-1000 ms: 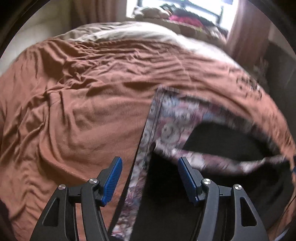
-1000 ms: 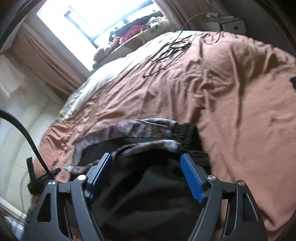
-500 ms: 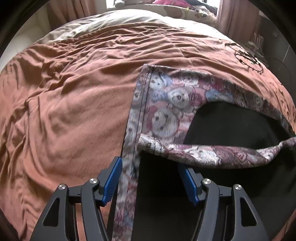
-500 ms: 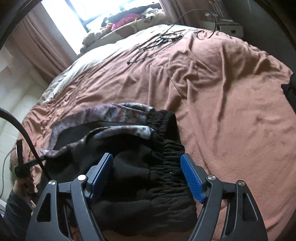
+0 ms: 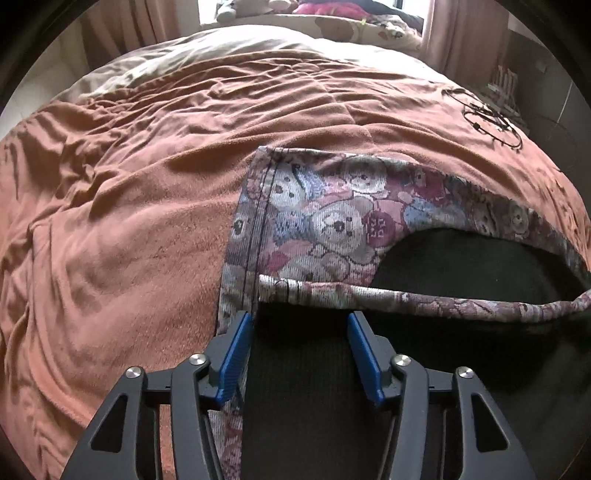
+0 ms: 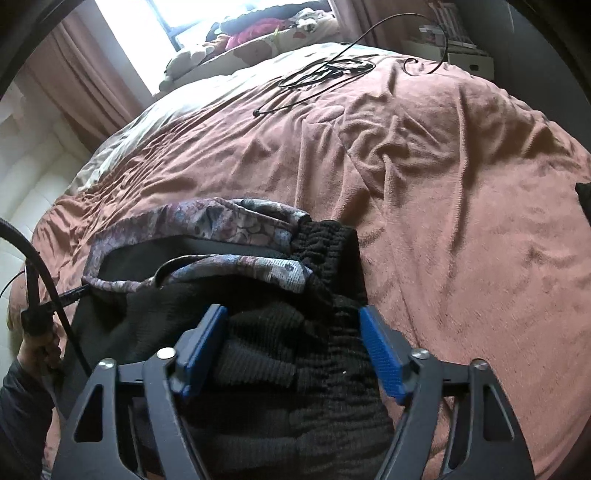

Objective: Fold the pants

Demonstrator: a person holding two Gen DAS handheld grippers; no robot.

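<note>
The pants (image 5: 332, 218) lie on a brown bedspread (image 5: 129, 221): bear-print cloth with a black lining, hem end in the left wrist view. My left gripper (image 5: 300, 325) is open, low over the black lining just behind a folded-back print edge. In the right wrist view the pants (image 6: 236, 236) show their black elastic waistband (image 6: 328, 254) bunched up. My right gripper (image 6: 291, 321) is open, its fingers either side of the black waist cloth, holding nothing.
Black cables (image 6: 325, 72) lie on the far part of the bed, also in the left wrist view (image 5: 487, 118). Pillows and soft toys (image 5: 332, 22) sit under the window. My left gripper's cable and hand (image 6: 37, 317) show at the left edge.
Both grippers have come down and closer to the pants. The lifted print edge has settled flatter on the bed. Both grippers stay open.
</note>
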